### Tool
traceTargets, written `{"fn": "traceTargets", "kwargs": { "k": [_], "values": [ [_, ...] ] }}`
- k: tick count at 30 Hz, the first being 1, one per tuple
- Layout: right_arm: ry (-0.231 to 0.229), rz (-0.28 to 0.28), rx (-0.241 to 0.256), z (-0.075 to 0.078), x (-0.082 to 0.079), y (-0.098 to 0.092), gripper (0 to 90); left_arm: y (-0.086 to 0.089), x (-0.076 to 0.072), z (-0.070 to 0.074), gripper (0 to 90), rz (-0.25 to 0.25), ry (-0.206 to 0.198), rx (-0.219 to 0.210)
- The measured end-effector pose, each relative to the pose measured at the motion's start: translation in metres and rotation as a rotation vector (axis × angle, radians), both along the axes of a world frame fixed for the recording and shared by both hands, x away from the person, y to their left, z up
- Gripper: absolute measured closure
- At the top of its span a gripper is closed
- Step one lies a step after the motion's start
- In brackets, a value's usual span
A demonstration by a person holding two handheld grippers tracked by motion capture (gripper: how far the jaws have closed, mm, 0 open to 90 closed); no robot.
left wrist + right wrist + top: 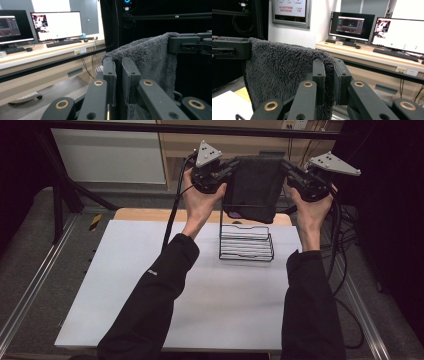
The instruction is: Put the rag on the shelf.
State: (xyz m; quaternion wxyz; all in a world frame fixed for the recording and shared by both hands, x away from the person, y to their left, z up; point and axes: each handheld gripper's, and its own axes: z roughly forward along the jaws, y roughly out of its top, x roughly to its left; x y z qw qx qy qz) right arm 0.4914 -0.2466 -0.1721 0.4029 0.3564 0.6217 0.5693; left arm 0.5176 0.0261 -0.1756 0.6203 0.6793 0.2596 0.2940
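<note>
The left gripper (119,75) pinches the grey towel (147,57) at its corner.

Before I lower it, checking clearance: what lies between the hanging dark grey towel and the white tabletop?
In the high view, a black wire rack stands beneath the fluffy dark grey towel.

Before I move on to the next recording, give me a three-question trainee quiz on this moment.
1. True or false: the dark grey towel lies flat on the white table.
2. What stands on the table below the towel? A) a wire rack B) a bowl C) a box
3. What does each hand-held gripper hold?

Key:
1. False. It hangs in the air, stretched between the left hand-held gripper and the right hand-held gripper.
2. A, the black wire rack.
3. Each is shut on one top corner of the towel; both gripper views show the jaws pinching its edge.
</note>
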Motion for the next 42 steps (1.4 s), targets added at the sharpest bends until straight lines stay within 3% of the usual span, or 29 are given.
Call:
{"fn": "traceTargets", "kwargs": {
  "k": [3, 8, 15, 42],
  "values": [
    [0.015, 0.002, 0.002, -0.007, -0.001, -0.002, 82.1, -0.002, -0.001, -0.006, 82.2, -0.005, 0.004, 0.023],
    [0.015, 0.015, -0.001, -0.013, -0.004, -0.005, 82.1, 0.000, -0.004, -0.009, 82.2, -0.021, -0.001, 0.017],
    [0.004, 0.034, 0.002, -0.013, -0.012, -0.005, 82.0, 0.003, -0.014, -0.007, 82.1, -0.041, -0.024, 0.025],
    [0.017, 0.087, -0.053, -0.024, -0.046, -0.006, 81.5, 0.012, -0.039, -0.023, 82.2, -0.092, -0.029, 0.069]
  ]
}}
